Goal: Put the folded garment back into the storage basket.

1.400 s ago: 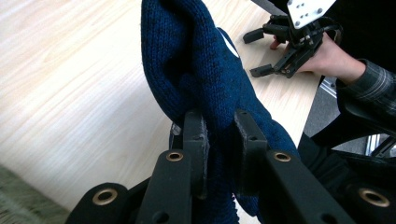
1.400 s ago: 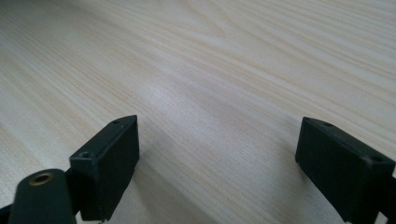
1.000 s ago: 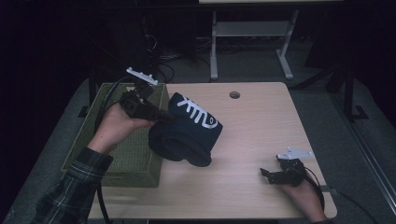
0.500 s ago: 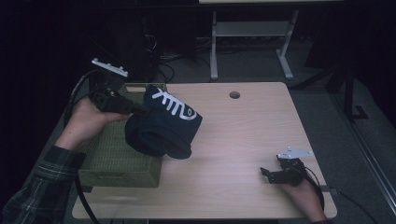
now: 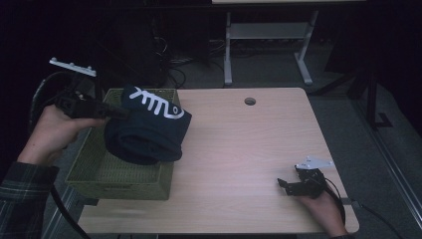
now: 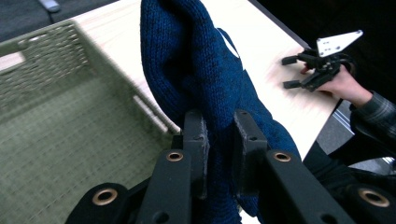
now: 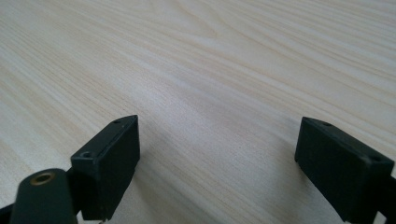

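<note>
The pale wooden table [image 5: 249, 149] stands in a dark room. At its 9 o'clock side, the left gripper [image 5: 117, 112] pinches a folded navy knit sweater [image 5: 147, 132] and holds it over the green woven basket [image 5: 94, 172]. At 4 o'clock, the right gripper [image 5: 283, 185] rests with jaws wide apart, holding nothing.

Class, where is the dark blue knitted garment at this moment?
In the high view, the dark blue knitted garment hangs at the left, clamped in the left tool over the green woven basket's right rim.
</note>
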A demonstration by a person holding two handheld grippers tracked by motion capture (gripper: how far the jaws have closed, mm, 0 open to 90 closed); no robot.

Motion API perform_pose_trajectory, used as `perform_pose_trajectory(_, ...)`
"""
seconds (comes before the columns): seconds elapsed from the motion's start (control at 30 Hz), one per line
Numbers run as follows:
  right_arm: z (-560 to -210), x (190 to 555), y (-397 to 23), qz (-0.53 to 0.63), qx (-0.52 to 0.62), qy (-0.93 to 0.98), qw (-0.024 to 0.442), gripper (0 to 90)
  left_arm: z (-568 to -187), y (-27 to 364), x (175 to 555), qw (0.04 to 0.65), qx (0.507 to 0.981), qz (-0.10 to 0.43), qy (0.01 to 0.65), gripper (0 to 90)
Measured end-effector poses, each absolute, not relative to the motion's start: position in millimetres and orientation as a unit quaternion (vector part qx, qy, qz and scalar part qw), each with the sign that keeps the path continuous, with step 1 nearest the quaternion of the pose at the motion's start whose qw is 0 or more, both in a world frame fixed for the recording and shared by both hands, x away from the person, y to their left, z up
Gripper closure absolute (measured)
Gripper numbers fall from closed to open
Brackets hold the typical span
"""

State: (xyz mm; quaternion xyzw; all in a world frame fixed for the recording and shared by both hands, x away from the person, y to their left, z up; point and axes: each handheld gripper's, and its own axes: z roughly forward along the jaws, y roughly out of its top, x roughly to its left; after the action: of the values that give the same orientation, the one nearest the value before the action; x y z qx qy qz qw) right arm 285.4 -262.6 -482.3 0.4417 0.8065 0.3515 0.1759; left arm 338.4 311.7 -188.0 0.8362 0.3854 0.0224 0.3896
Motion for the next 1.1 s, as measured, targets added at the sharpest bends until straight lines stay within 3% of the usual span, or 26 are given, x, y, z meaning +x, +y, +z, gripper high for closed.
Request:
perform_pose_trajectory(0.23, -482, 285, -263, 0.351, 0.443, 0.806, 0.176, 13.8, -193, 337, 333, 0.392, 0.823, 0.028, 0.409, 78.2)
perform_pose_trajectory(1.1, -482, 286, -262, 0.351, 0.444, 0.805, 0.176, 13.8, -240, 372, 326, 0.404, 0.799, 0.008, 0.445, 78.2)
